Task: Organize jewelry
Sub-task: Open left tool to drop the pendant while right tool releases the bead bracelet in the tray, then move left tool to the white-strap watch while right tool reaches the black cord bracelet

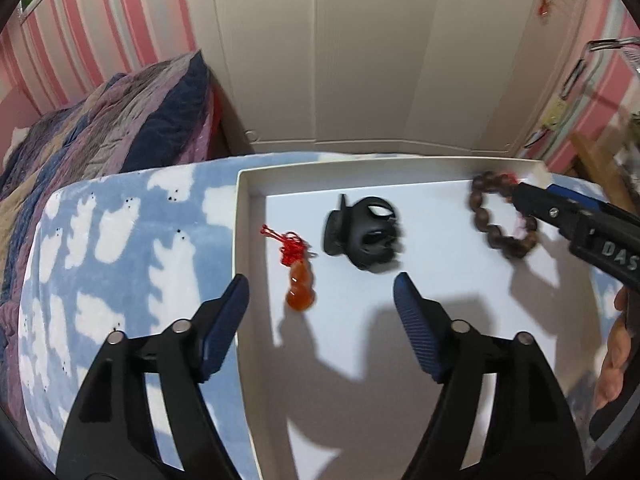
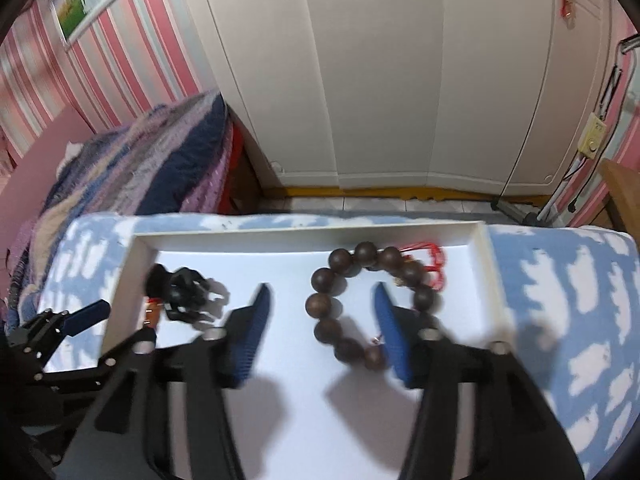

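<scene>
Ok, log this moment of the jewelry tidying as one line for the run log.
step: jewelry in tray | left tool: open, empty | right tool: open, empty | tray holds: bead bracelet, hair claw, orange pendant

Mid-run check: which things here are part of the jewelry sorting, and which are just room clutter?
Job: white tray; orange gourd charm; black claw clip; wooden bead bracelet.

Lying about: cloud-print blanket; striped quilt; wardrobe doors.
</scene>
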### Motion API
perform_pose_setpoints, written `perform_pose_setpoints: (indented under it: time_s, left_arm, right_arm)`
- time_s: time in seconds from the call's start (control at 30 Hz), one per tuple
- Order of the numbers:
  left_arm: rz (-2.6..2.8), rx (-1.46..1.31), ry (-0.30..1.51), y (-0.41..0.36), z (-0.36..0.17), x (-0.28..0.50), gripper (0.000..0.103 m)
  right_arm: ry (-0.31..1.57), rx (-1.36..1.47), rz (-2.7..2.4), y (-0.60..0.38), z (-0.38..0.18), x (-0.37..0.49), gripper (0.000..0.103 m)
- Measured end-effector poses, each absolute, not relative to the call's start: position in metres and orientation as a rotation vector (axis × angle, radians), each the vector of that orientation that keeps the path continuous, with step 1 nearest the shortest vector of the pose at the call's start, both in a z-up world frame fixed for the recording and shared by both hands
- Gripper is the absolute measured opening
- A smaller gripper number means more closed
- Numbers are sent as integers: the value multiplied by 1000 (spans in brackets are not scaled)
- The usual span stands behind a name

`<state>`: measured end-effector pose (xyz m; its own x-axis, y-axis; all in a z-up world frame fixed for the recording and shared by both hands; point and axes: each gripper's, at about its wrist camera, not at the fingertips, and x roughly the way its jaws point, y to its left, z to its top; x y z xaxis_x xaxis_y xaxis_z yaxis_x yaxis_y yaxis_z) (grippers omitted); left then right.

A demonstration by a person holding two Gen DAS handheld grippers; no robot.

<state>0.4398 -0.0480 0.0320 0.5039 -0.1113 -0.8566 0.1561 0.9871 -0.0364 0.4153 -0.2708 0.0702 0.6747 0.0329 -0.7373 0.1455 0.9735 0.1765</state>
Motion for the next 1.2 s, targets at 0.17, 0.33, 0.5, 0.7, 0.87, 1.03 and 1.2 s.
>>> perform_pose_setpoints:
  time_s: [0.17, 0.33, 0.5, 0.7, 0.87, 1.03, 1.2]
  left_arm:
    - [-191, 29, 995, -39, 59, 409, 91]
    - [-183, 28, 937, -20, 84, 371, 100]
    - [-153, 13, 922, -9, 89, 341, 100]
    - [-95, -7, 941, 6, 77, 303, 100]
    - [-118, 13, 933, 7, 84, 265, 100]
    - [-125, 39, 918, 7, 92, 230, 100]
    - [-134, 41, 908, 12, 94, 200, 100]
  right_arm:
    - [785, 189, -106, -278, 98, 366, 69]
    - [718, 183, -178, -285, 115, 310, 91]
    - [708, 220, -209, -294, 113, 267, 93]
    - [619, 238, -274, -294, 114, 217, 93]
    - [631, 210, -292, -284, 117, 188, 93]
    - [631, 178, -301, -271, 120, 158, 101]
    - [627, 171, -274, -258, 119, 128, 101]
